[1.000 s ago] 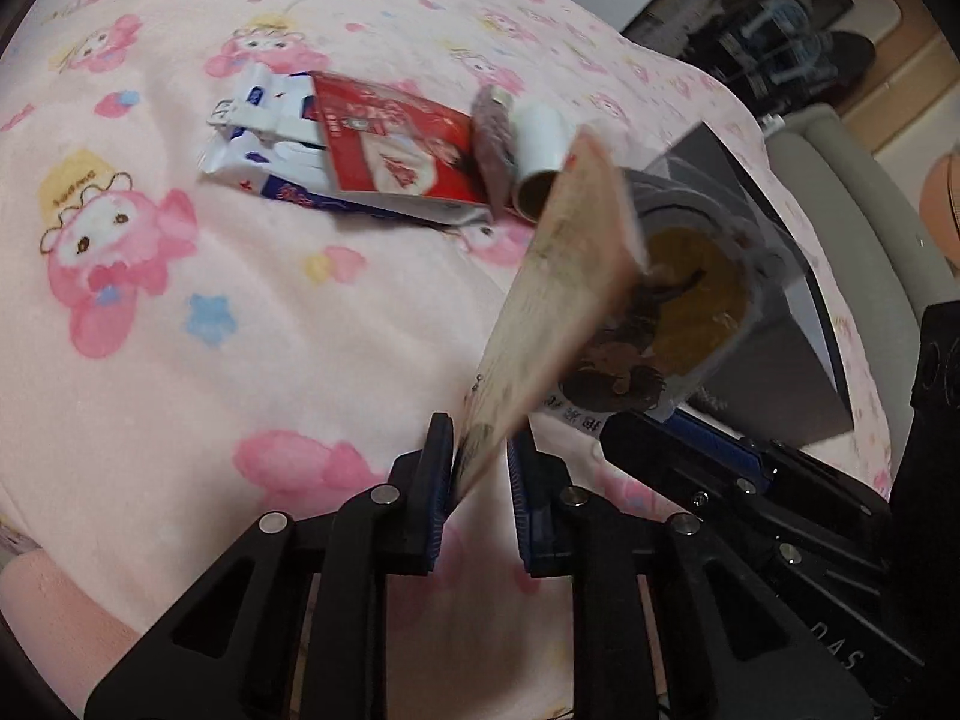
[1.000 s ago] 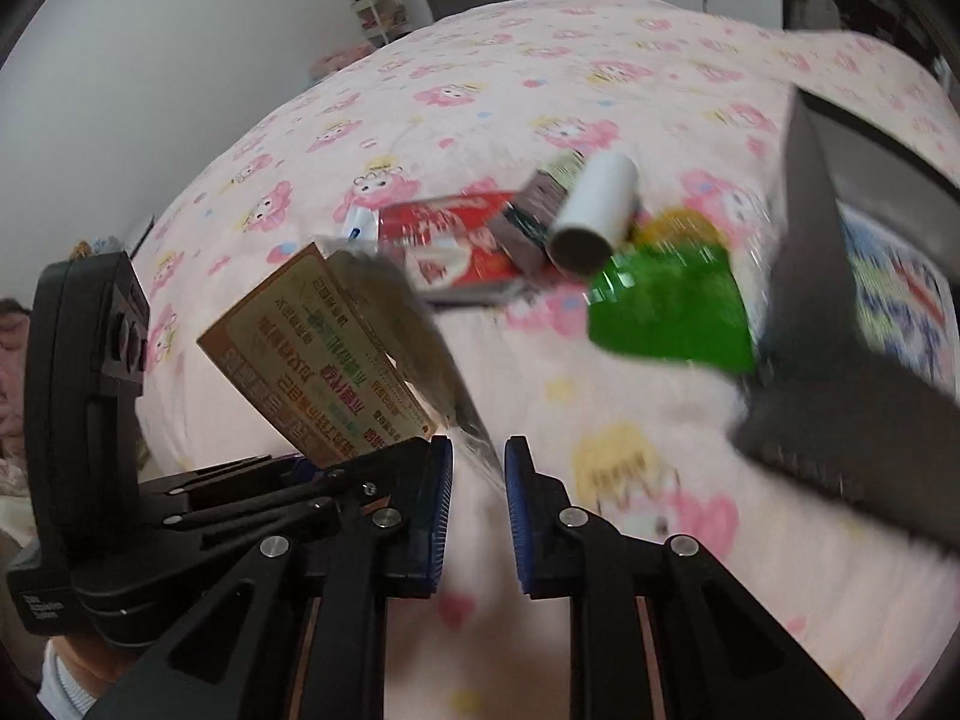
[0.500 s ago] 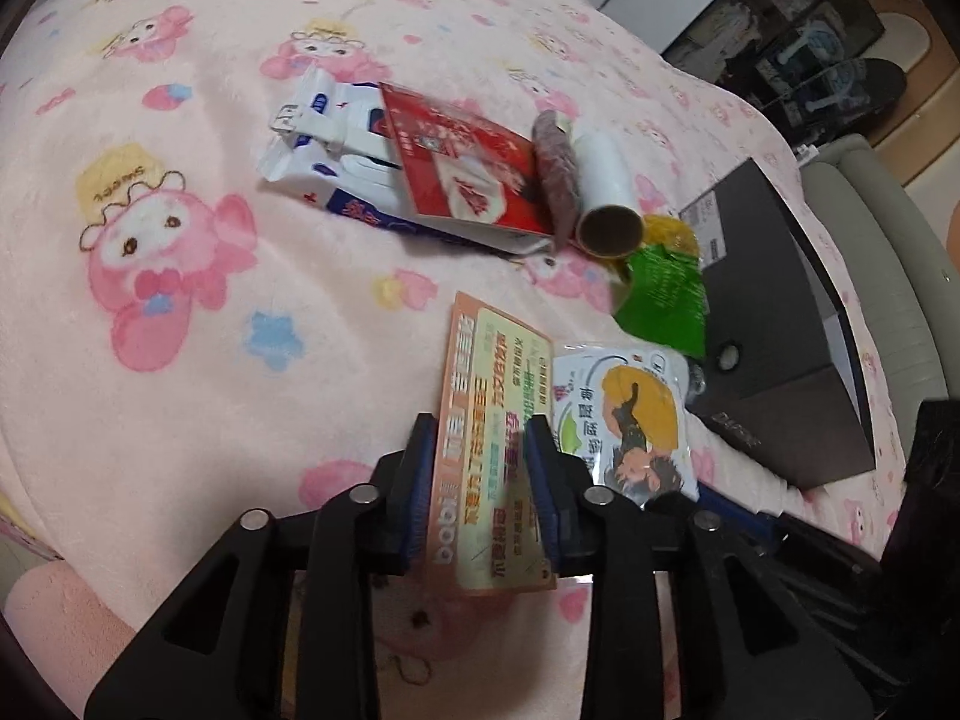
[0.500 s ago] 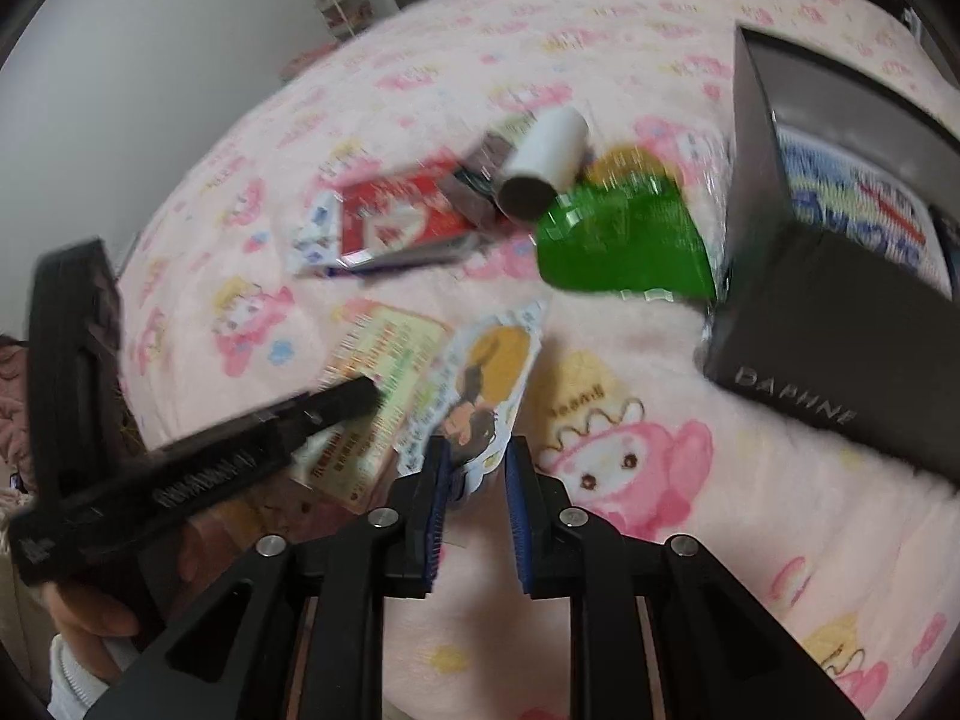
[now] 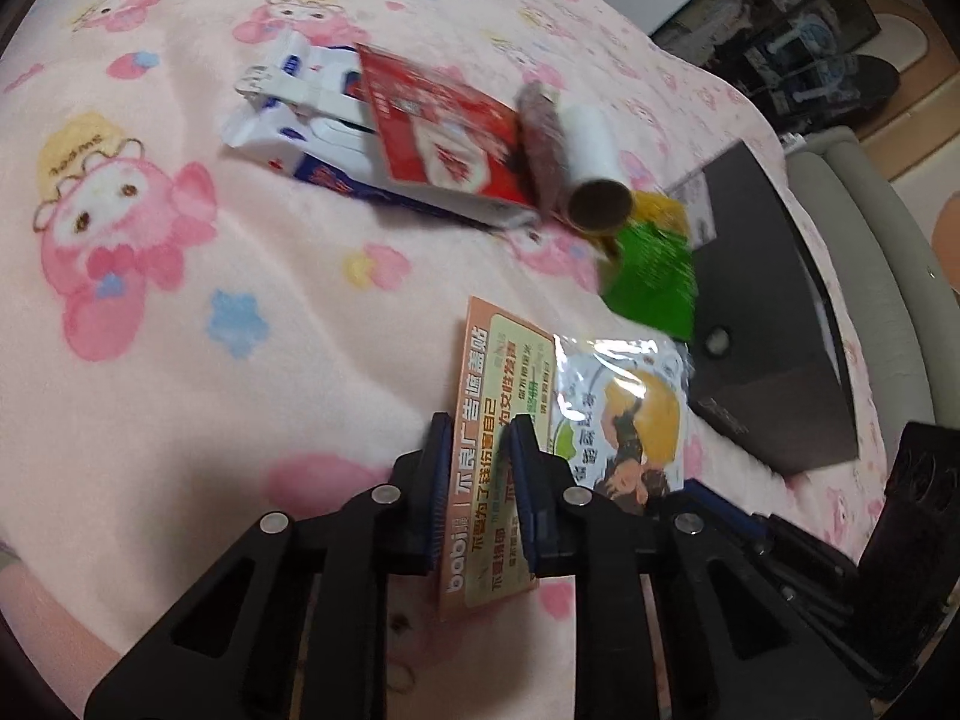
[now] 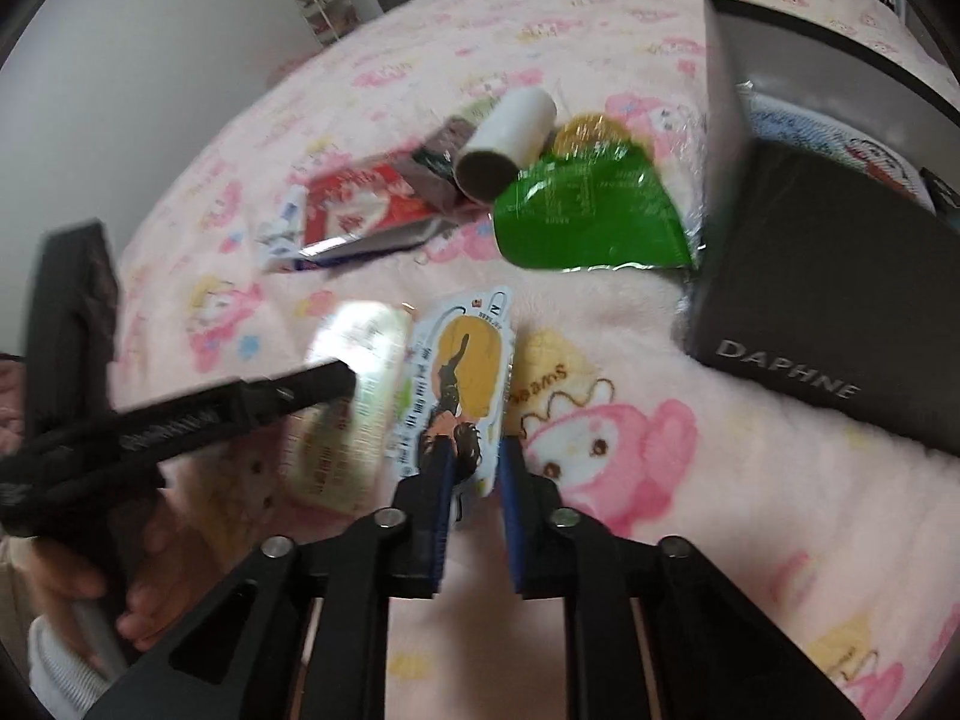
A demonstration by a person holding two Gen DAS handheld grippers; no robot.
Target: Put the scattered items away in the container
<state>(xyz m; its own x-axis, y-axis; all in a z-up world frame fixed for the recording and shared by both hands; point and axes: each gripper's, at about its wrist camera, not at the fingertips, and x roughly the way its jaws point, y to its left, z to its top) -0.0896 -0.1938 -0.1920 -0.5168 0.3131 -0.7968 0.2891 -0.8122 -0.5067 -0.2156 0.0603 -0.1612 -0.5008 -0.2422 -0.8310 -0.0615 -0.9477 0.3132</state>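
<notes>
An orange-and-green packet (image 5: 489, 456) lies flat on the pink blanket between the fingers of my left gripper (image 5: 477, 450), which is open around it. A white sachet with an orange picture (image 5: 621, 420) lies beside it; in the right wrist view the sachet (image 6: 462, 378) lies under my right gripper (image 6: 474, 456), which is open. The black box (image 6: 840, 276) stands at the right, with a printed packet inside.
Farther back lie a green packet (image 6: 588, 216), a white roll (image 6: 504, 138), a brown stick pack (image 5: 540, 144), a red packet (image 5: 444, 132) and a white-blue pack (image 5: 306, 114). The bed edge and a grey sofa (image 5: 858, 228) are at right.
Both grippers lowered the orange packet and the white sachet onto the blanket and opened. The items were held upright a second ago and now lie flat.
</notes>
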